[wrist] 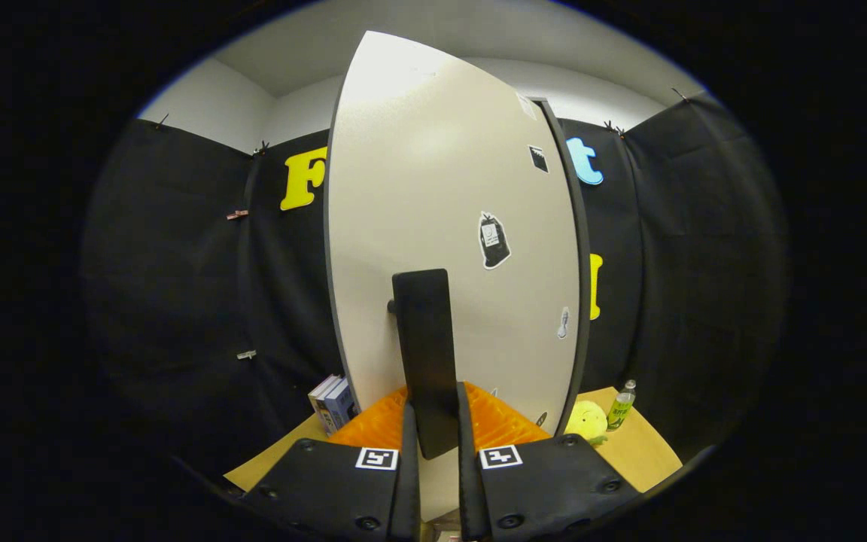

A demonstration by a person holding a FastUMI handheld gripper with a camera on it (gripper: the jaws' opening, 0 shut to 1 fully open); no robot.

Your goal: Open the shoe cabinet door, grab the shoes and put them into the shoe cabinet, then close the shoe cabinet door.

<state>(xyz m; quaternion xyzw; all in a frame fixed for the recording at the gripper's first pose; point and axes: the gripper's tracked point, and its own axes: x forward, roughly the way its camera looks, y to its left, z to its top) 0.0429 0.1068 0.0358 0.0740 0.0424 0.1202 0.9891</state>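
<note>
With both fingers pressed on the black door handle point(424, 354), the claw point(437, 433) is pinching it from either side. Handle sticks out from the white shoe cabinet door point(433, 203), which stands upright just ahead. Orange ribbed item point(373, 429) sits at the door's foot on the worktop point(640, 452). Books point(333, 403) left of the door; yellow plush toy point(588, 421) and small green bottle point(621, 406) right.

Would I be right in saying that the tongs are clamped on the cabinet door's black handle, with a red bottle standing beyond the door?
Not quite: the gripper view shows a green bottle, not red. The tongs do clamp the black handle of the cabinet door.
</note>
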